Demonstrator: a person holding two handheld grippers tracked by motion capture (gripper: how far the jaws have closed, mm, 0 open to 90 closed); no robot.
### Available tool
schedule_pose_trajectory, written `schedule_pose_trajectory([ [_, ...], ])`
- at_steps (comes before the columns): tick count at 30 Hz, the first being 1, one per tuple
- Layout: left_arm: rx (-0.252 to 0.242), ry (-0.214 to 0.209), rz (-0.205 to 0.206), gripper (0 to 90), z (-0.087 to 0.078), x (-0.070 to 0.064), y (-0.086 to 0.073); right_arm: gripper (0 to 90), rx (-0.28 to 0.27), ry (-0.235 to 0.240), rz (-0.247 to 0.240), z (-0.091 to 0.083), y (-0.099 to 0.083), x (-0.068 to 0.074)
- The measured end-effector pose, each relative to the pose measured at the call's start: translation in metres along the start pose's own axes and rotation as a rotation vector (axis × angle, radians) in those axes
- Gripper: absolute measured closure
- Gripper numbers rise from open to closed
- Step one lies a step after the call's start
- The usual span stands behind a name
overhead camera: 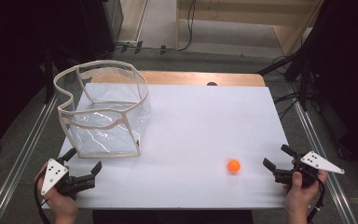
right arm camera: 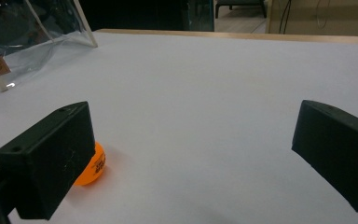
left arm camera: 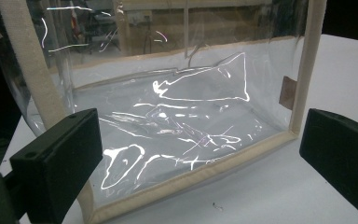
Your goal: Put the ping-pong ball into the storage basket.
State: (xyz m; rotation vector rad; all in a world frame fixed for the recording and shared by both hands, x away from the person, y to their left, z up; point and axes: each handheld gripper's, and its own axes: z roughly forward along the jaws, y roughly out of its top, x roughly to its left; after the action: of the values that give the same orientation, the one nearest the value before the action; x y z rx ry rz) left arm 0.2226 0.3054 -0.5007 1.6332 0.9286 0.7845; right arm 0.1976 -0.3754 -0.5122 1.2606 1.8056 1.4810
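An orange ball (overhead camera: 233,165) lies on the white table top (overhead camera: 200,126) toward the front right. In the right gripper view the ball (right arm camera: 92,165) peeks out from behind the left jaw. My right gripper (overhead camera: 276,156) is open, just right of the ball, with nothing between its jaws. A clear plastic bag (overhead camera: 105,109) with beige trim stands open at the left of the table. My left gripper (overhead camera: 83,160) is open just in front of the bag's front wall (left arm camera: 177,126), holding nothing.
The table's wooden far edge (overhead camera: 200,78) shows beyond the white sheet. Metal rails (overhead camera: 21,154) run along both sides of the table. Cables (overhead camera: 289,98) lie on the floor at the right.
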Motion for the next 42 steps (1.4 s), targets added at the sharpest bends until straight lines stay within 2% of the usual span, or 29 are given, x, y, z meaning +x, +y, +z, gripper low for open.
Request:
schedule_pose_trajectory([
  [4, 0.0, 0.0, 0.0, 0.0, 0.0, 0.0, 0.0, 0.0, 0.003, 0.012, -0.006, 0.0, 0.004, 0.004],
  [6, 0.001, 0.0, 0.001, 0.0, 0.0, 0.0, 0.0, 0.0, 0.011, 0.015, -0.032, -0.001, 0.009, 0.008],
  [17, 0.005, 0.001, 0.008, 0.0, 0.0, -0.001, 0.0, 0.0, 0.067, 0.023, -0.096, -0.007, 0.027, 0.021],
  [27, 0.006, 0.001, 0.014, 0.0, 0.0, -0.001, 0.0, 0.0, 0.16, 0.052, -0.143, -0.005, 0.044, 0.033],
  [42, 0.007, 0.001, 0.015, 0.0, 0.0, -0.001, 0.0, 0.0, 0.294, 0.111, -0.219, 0.015, 0.058, 0.052],
])
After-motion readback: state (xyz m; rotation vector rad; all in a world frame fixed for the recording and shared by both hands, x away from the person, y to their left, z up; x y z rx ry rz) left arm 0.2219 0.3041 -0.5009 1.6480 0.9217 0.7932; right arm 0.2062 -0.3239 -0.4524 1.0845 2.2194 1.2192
